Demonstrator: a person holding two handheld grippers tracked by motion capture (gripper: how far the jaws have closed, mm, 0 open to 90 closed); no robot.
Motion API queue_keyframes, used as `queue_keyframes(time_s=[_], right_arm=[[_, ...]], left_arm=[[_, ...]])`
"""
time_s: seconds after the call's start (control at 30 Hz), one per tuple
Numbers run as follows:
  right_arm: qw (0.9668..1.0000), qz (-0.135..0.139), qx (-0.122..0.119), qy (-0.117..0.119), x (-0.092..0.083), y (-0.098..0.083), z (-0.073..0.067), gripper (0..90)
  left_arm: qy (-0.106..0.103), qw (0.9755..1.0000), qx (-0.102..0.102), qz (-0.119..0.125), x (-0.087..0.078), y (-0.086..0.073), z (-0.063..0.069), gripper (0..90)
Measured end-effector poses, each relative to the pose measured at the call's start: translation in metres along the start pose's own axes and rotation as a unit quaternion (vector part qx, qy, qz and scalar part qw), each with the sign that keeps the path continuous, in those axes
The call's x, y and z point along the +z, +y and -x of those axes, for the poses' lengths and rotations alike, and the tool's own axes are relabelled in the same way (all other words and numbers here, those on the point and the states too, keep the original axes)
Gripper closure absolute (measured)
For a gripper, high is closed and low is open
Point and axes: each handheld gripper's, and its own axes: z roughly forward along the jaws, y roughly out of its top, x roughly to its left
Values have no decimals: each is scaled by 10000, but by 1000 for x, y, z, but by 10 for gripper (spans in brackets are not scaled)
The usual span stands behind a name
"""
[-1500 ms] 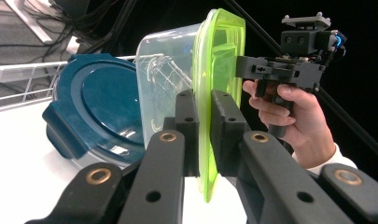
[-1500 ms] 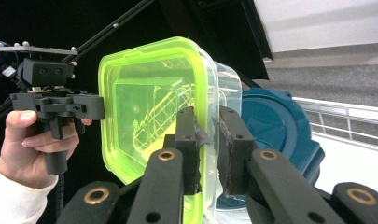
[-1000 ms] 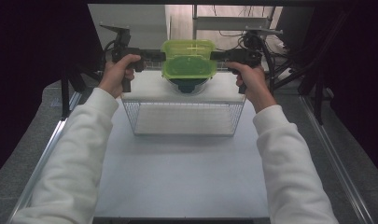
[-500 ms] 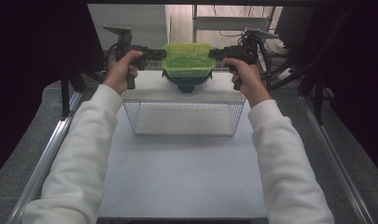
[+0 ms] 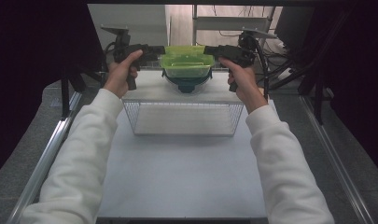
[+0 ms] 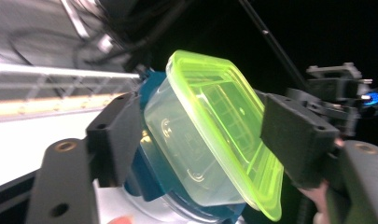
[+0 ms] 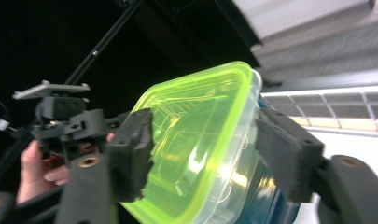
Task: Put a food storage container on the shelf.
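A clear box with a neon-green lid (image 5: 185, 64) rests on a blue-rimmed clear bowl (image 5: 186, 85) at the table's far end. My left gripper (image 5: 155, 50) reaches in from its left and my right gripper (image 5: 215, 50) from its right. In the left gripper view the box (image 6: 210, 135) lies between the jaws of the left gripper (image 6: 203, 137), which have just been opening and are open, the pads off its sides. In the right gripper view the right gripper (image 7: 209, 156) has likewise just been opening and stands open around the box (image 7: 200, 135). The blue rim (image 6: 151, 179) shows beneath.
A wire basket (image 5: 184, 117) stands on the white table (image 5: 186, 177) just in front of the box and bowl. Metal rails (image 5: 51, 149) run along both table sides. Cables and dark stands crowd the far corners.
Both hands have shifted slightly farther off and inward. The green-lidded box, tilted toward me a second ago, now sits more level on the blue bowl. Both pairs of jaws stand wider.
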Motion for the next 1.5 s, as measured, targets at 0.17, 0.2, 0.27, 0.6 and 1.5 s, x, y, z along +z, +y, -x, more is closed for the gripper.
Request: queue_keyframes(time_s=[0.17,0.2,0.27,0.6,1.5], right_arm=[[9972,96,-743,-49,-20,-12,-17,299],[9960,71,-891,3,-26,-17,-19,299],[9933,10,-1150,93,-37,-28,-22,300],[9848,-45,-1722,237,-88,-89,-10,306],[9806,-477,-1885,-230,-132,-203,58,288]], left_arm=[[168,9970,742,159,-26,-15,26,240],[237,9954,920,151,-34,-23,33,237],[316,9919,1222,129,-44,-37,42,236],[391,9835,1768,-50,-79,-127,54,235],[1122,9741,1787,-816,-74,-241,14,234]])
